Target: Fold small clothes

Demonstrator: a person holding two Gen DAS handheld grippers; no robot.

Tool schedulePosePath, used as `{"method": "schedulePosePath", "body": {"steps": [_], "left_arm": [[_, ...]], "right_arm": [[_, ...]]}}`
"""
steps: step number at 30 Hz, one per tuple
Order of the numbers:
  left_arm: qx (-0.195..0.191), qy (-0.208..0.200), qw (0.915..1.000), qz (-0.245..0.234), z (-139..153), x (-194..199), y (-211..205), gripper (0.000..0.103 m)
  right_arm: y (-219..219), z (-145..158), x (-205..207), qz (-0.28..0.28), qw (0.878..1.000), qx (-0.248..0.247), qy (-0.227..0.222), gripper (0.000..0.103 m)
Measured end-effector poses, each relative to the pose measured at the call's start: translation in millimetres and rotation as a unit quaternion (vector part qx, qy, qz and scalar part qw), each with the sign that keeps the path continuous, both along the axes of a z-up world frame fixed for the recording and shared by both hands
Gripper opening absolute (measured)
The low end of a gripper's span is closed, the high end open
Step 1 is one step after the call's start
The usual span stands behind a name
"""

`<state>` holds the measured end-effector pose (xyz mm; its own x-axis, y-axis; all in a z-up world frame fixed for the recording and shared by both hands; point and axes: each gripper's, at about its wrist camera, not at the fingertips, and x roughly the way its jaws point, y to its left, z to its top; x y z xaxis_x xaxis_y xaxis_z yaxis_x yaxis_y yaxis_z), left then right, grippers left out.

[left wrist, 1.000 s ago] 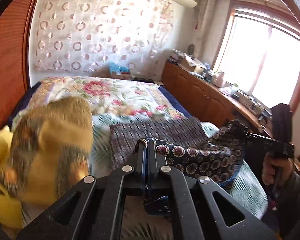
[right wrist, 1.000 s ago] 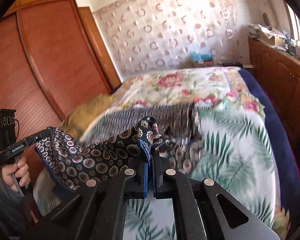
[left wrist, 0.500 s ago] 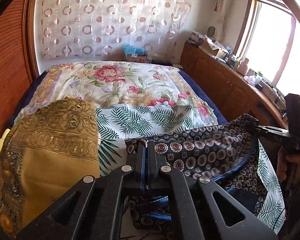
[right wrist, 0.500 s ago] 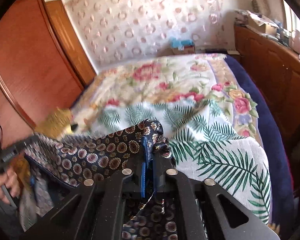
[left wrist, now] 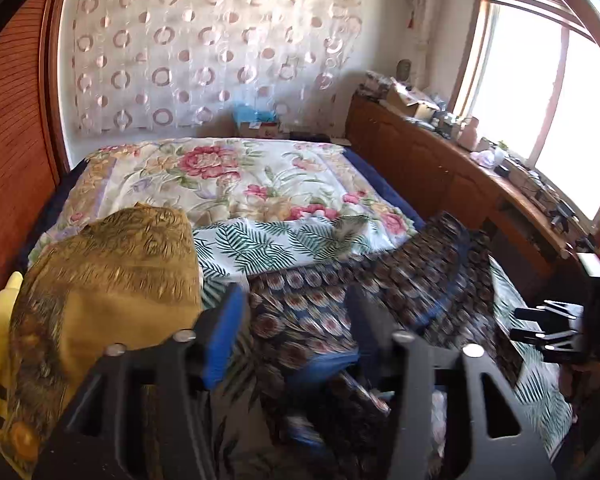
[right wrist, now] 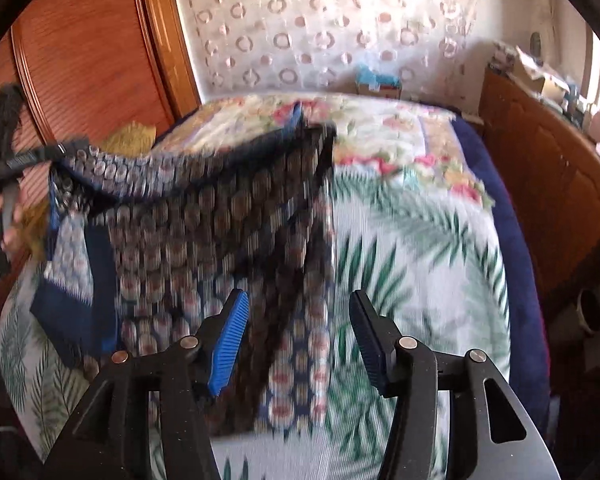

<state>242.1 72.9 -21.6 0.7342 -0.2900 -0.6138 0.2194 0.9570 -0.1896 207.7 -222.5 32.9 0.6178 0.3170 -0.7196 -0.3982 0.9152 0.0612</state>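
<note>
jaws of both grippers, left (left wrist: 296, 336) and right (right wrist: 296, 336), just opening, parted over patterned cloth (right wrist: 220, 240) on bed (right wrist: 420, 260).

You are working in a home bedroom: a floral-quilted bed (left wrist: 236, 176) is lying ahead, a sunlit window (left wrist: 540, 92) glowing at two o'clock.

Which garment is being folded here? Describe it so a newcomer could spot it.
Start at the bed with its floral quilt. On the palm-leaf sheet at its near end lies the dark navy garment, covered in round medallions with blue edging, unlike the mustard-gold cloth beside it.
</note>
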Motion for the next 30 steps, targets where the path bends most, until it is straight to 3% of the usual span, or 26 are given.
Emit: {"method": "schedulePosePath", "body": {"steps": [4,10,15,17,18,19,20,21,25,30], "left_arm": [[0.017,0.012,0.9997,-0.012,-17,-51,1,0.069],[0.033,0.076,0.9965,-0.013,-68,-72,-3,0.069],[0.036,0.086,0.9955,-0.013,-81,-63,-16,0.069],[0.038,0.087,0.9953,-0.017,-82,-58,-20,0.068],[0.034,0.089,0.9952,-0.019,-83,-56,-20,0.055],[0.028,0.095,0.9948,-0.022,-84,-53,-19,0.033],[0.019,0.104,0.9940,-0.027,-85,-50,-18,0.022],[0.008,0.110,0.9933,-0.032,-85,-47,-16,0.002],[-0.012,0.078,0.9956,-0.050,-57,-52,-15,0.002],[-0.052,0.017,0.9971,-0.053,12,-40,-12,0.002]], "right_arm": [[-2,-13,-12,0.002,1.000,0.003,0.018,0.055],[-2,-32,-20,0.006,1.000,-0.012,0.013,0.054],[5,-42,-26,0.021,1.000,-0.014,0.008,0.015],[6,-43,-30,0.033,0.999,-0.011,0.009,0.005],[5,-40,-31,0.038,0.999,-0.009,0.010,0.003],[5,-41,-33,0.047,0.999,0.001,0.012,0.002],[5,-39,-35,0.056,0.998,0.012,0.011,0.002],[5,-34,-39,0.061,0.998,0.020,0.006,0.002],[-4,-7,-39,0.076,0.994,0.078,-0.008,0.001],[-15,38,-16,0.078,0.985,0.152,-0.033,0.001]]}}
